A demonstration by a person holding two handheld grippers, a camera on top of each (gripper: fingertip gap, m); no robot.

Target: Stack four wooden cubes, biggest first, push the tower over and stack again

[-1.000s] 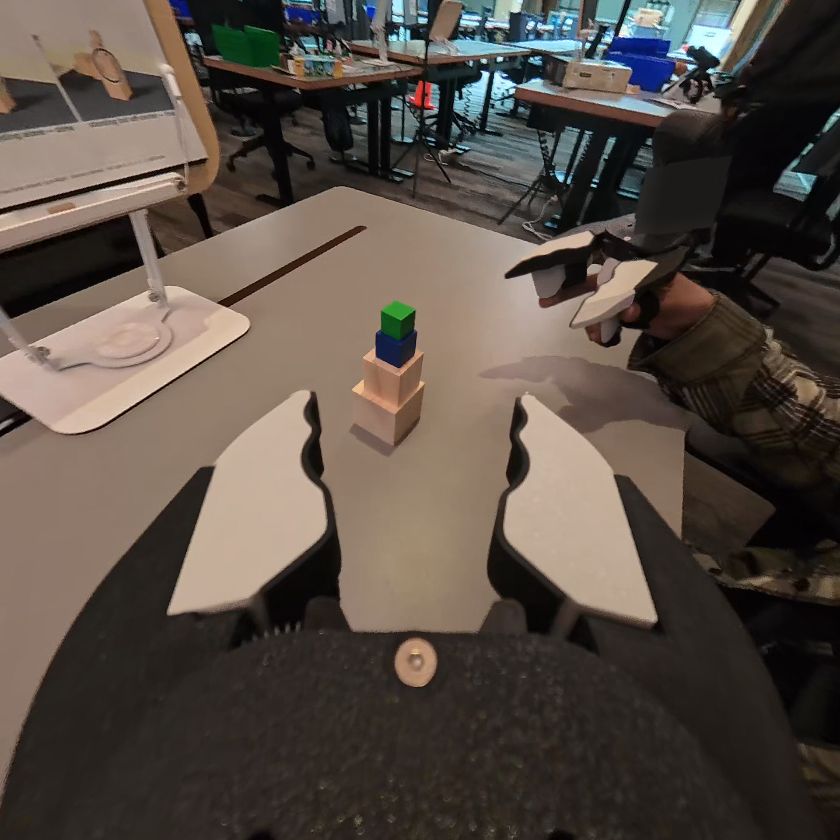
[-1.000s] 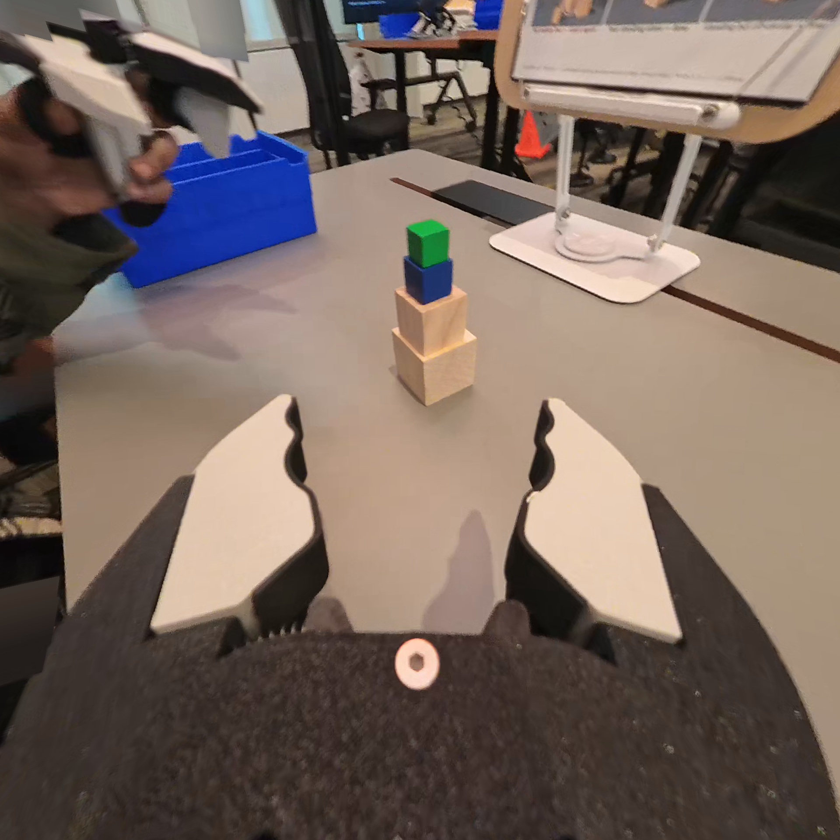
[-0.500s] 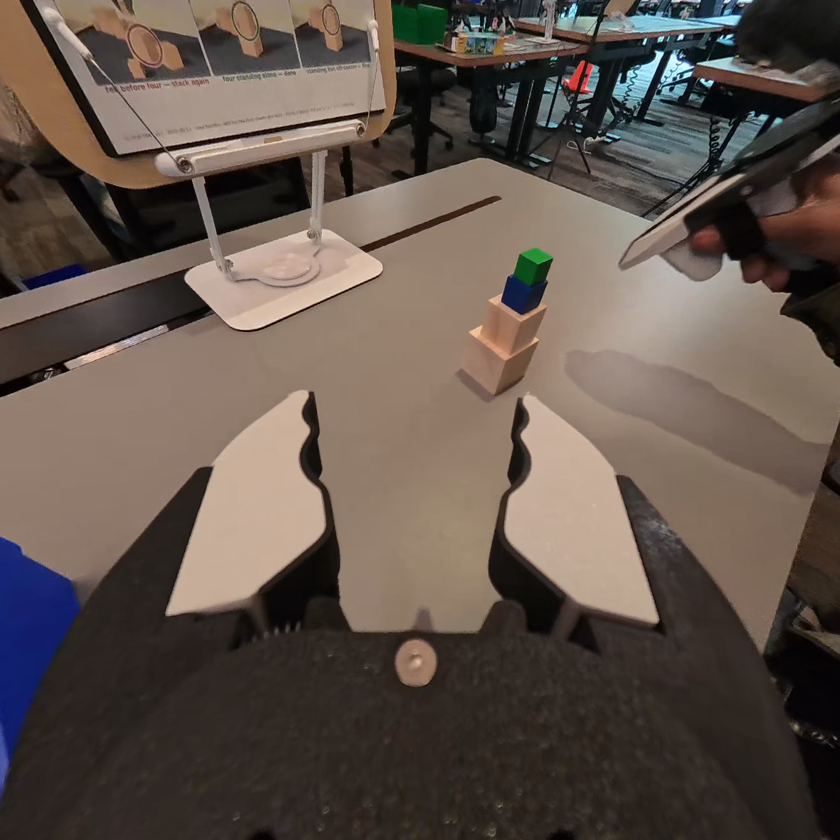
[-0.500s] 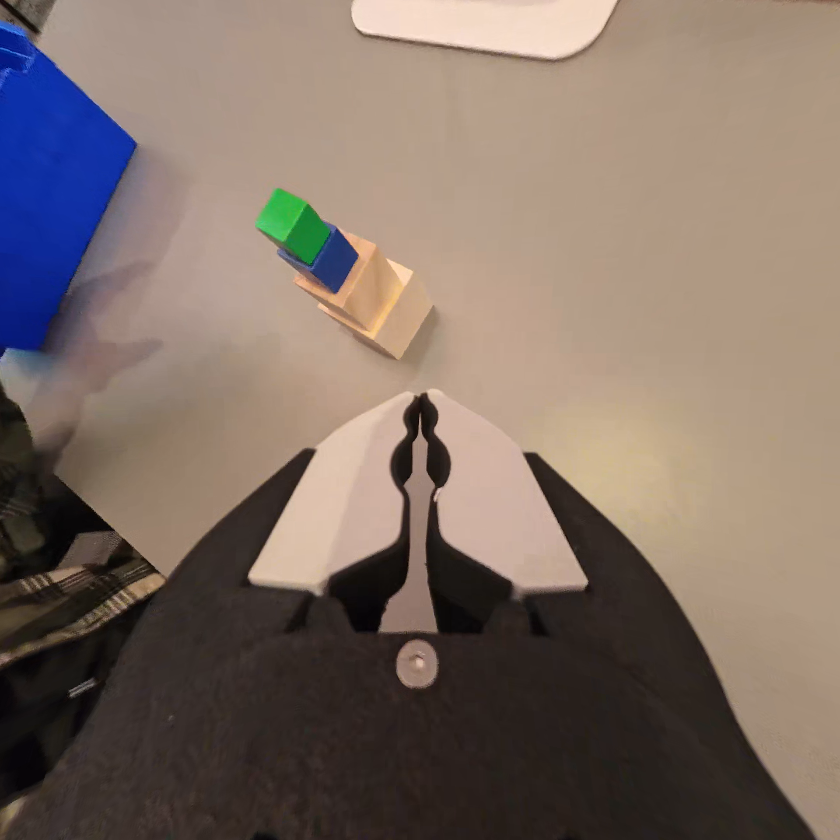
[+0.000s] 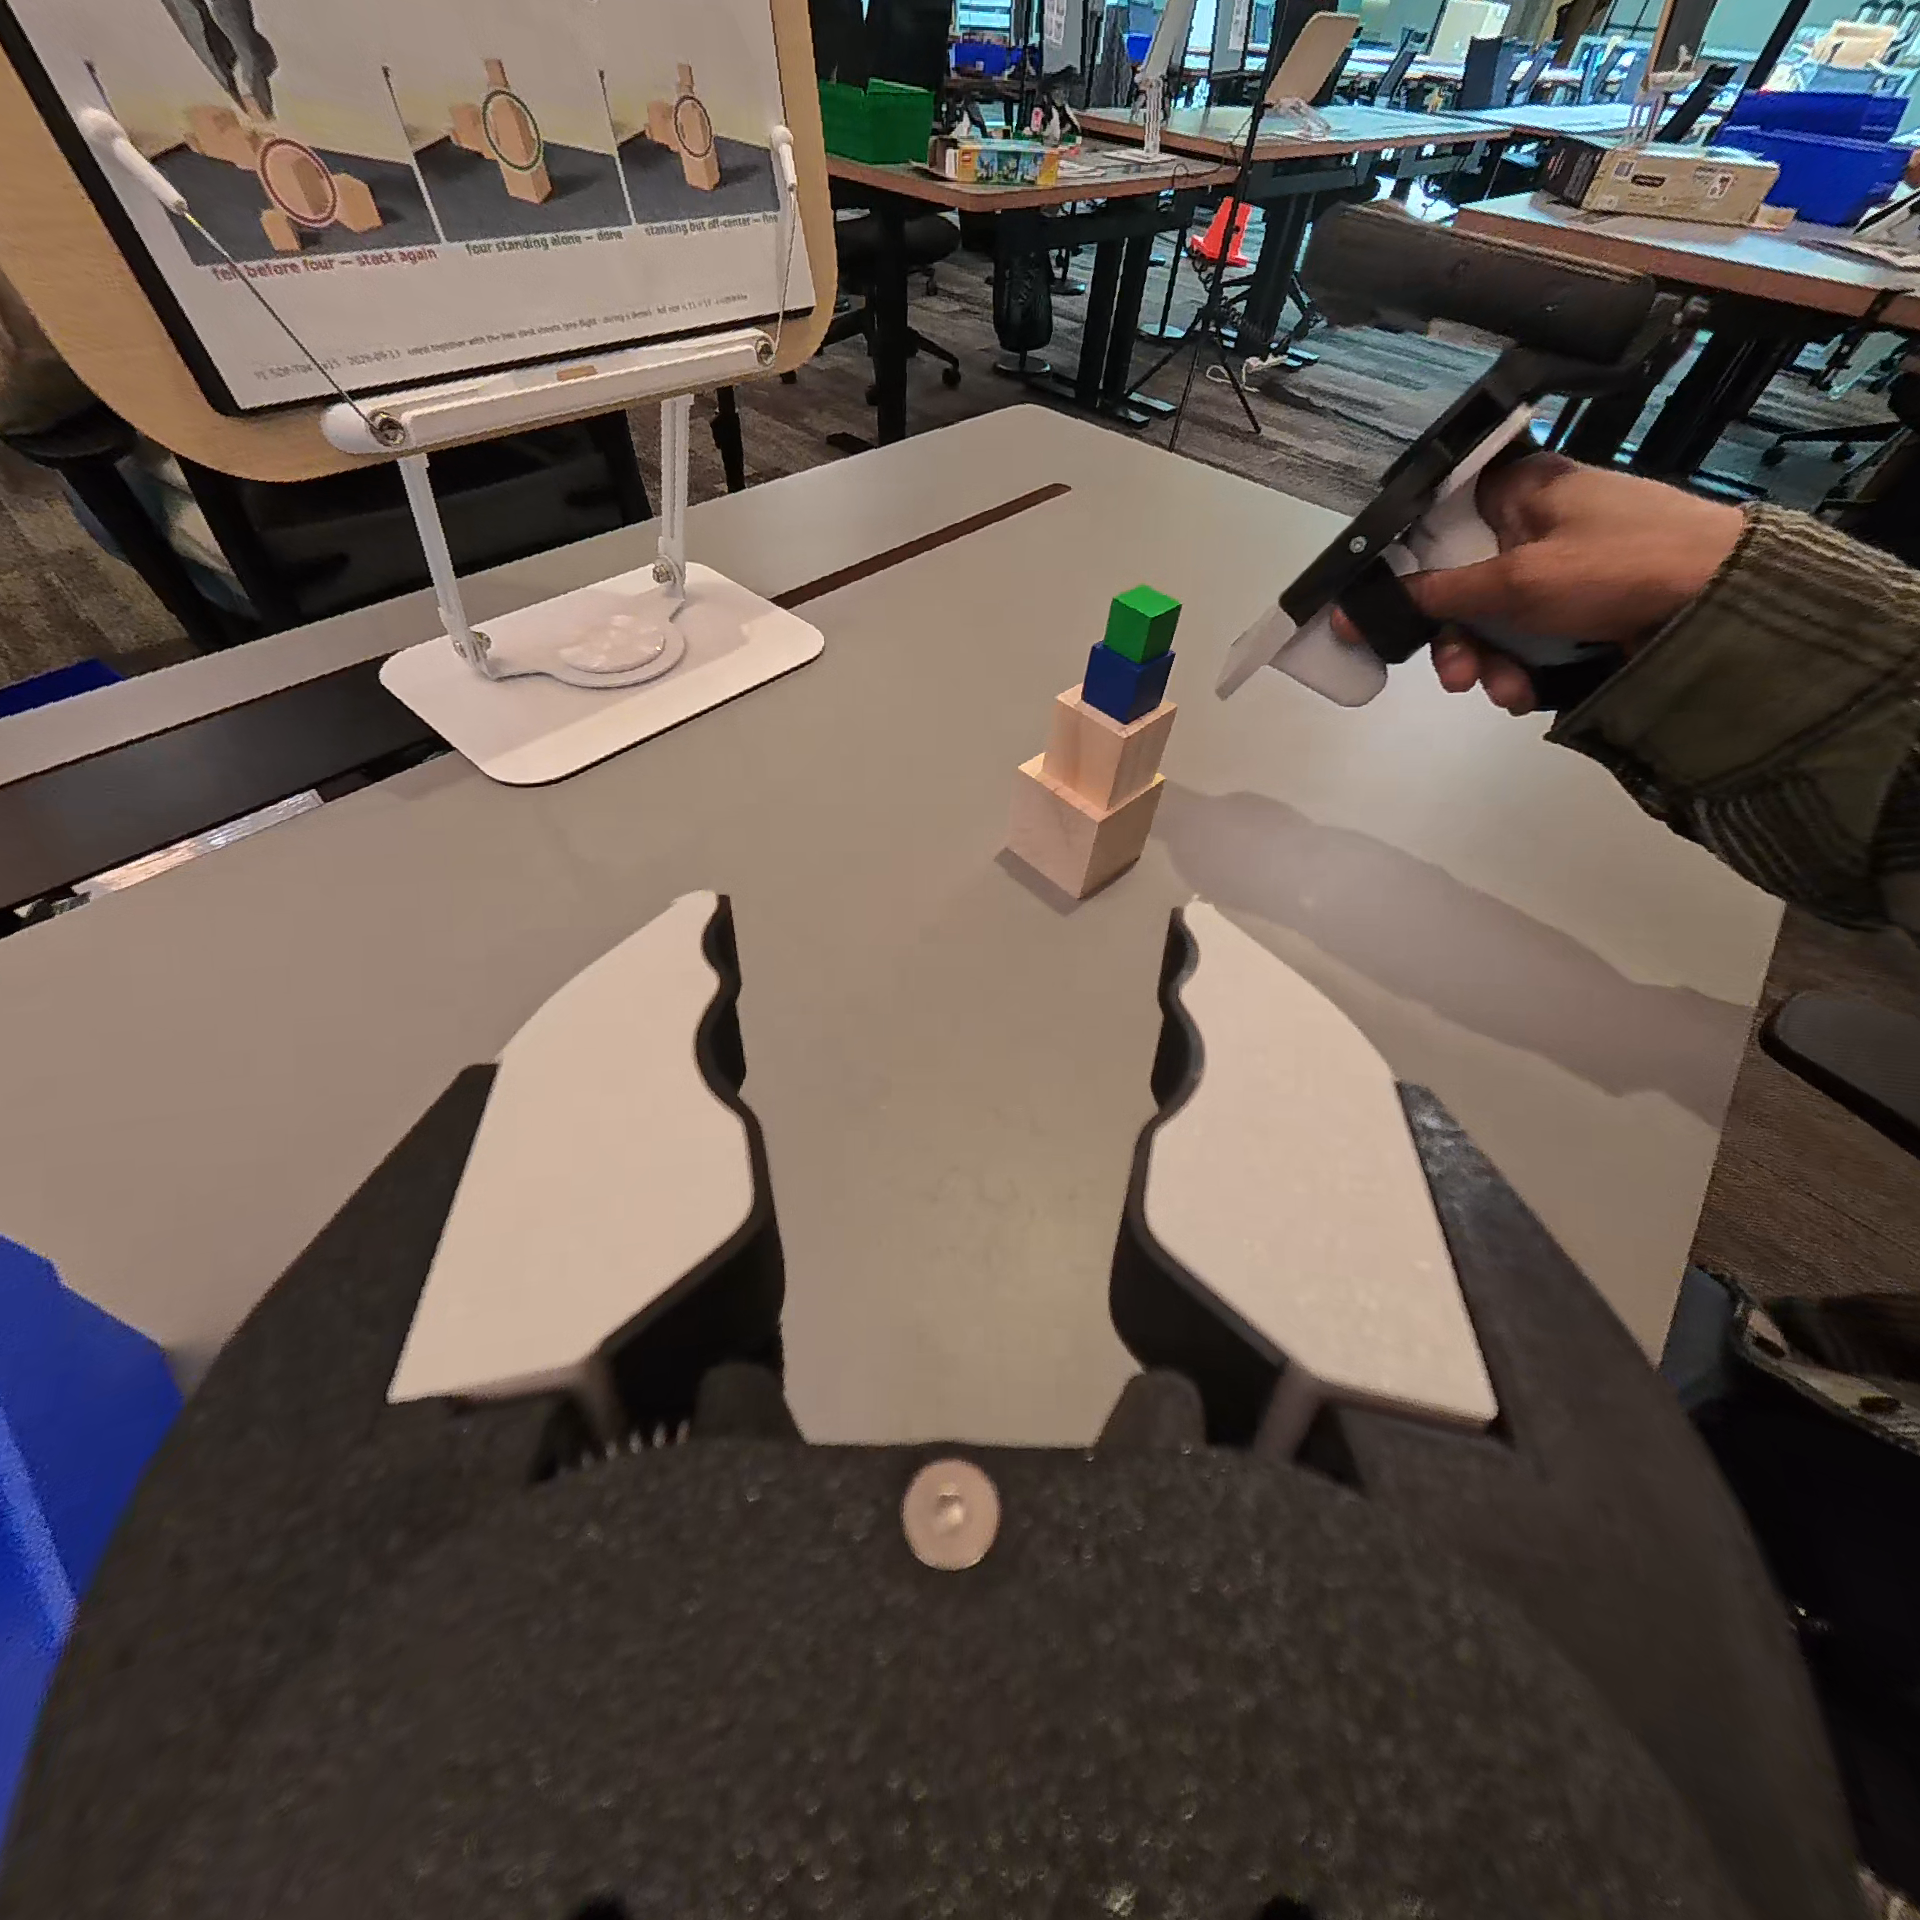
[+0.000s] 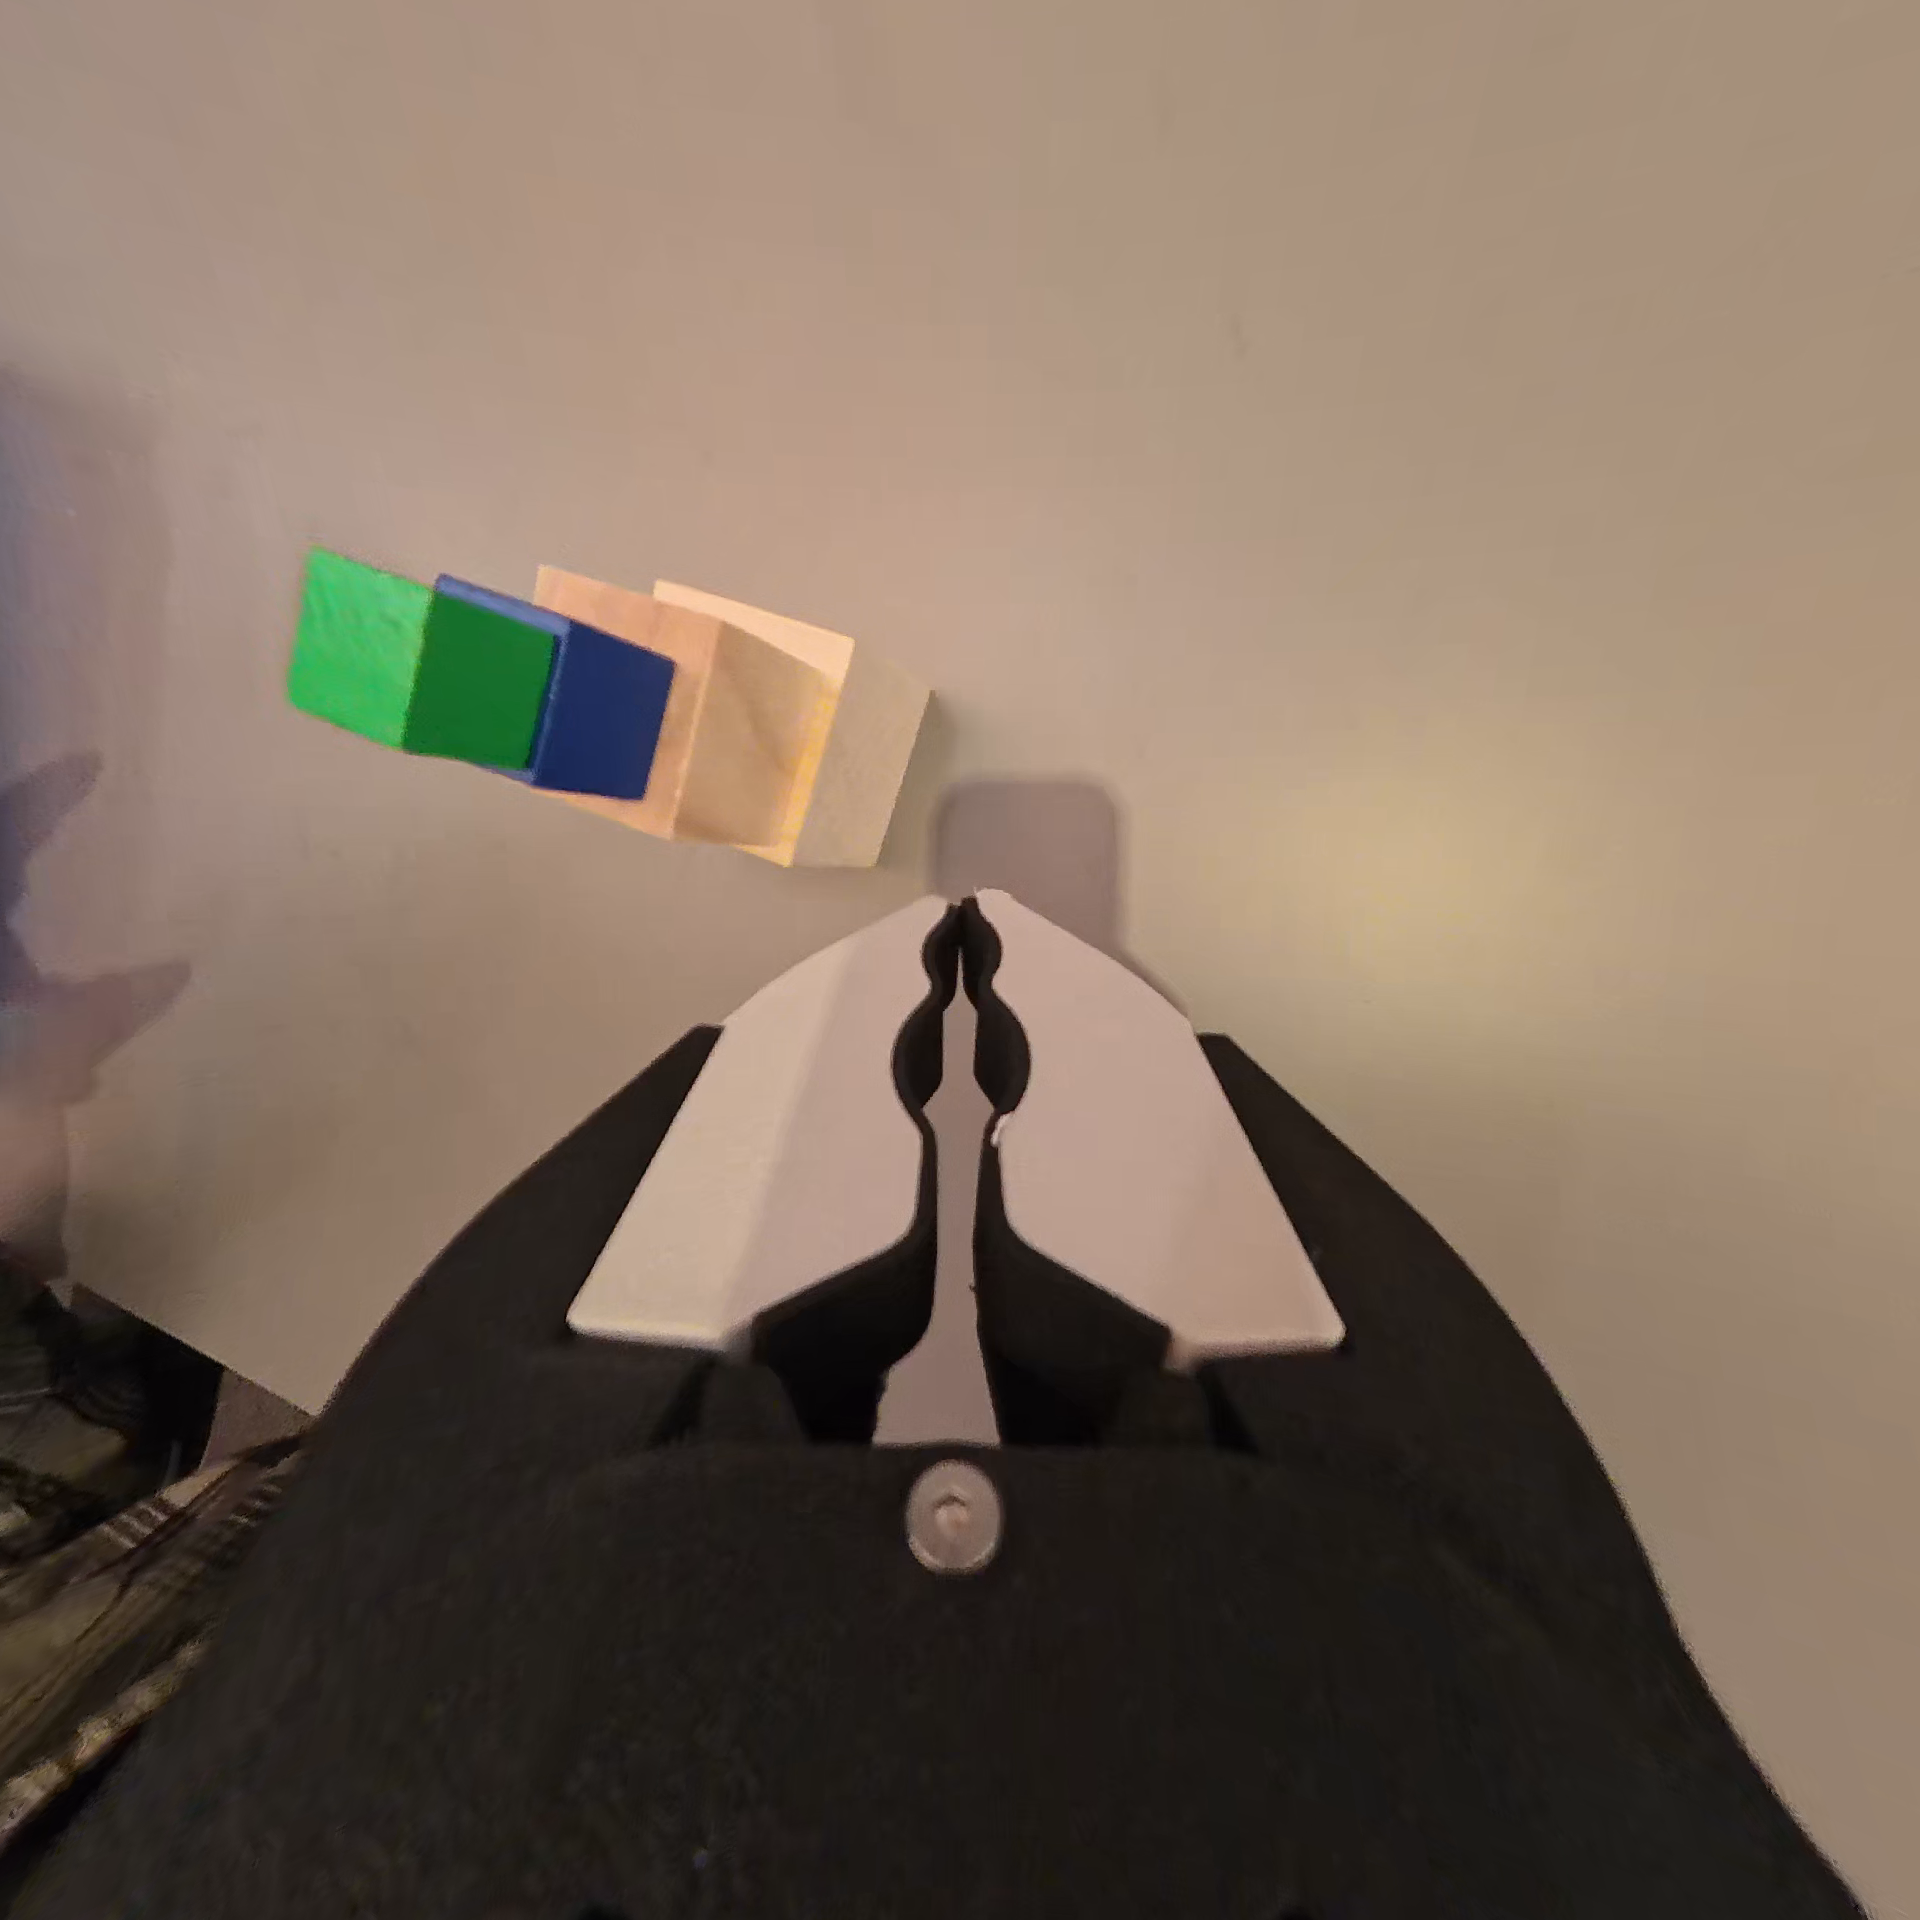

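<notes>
- Grey counter [image 5: 312,987] carries everything; a white document stand [image 5: 603,665] sits toward its far edge.
- Four-cube tower [image 5: 1101,748] stands upright mid-counter, toward the right edge: two plain wooden cubes, then blue, then green.
- Right gripper [image 6: 961,909], jaws pressed together and empty, hangs just beside the tower's top, angled down; a sideways nudge should topple it.
- Left gripper [image 5: 945,935], jaws wide and empty, waits well back.

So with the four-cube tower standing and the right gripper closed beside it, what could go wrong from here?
The right gripper sits shut near the green cube at the top. A high push may knock off only the green cube and blue cube, leaving the two plain wooden cubes standing. The table edge is close on that side, so cubes could roll off.
</notes>
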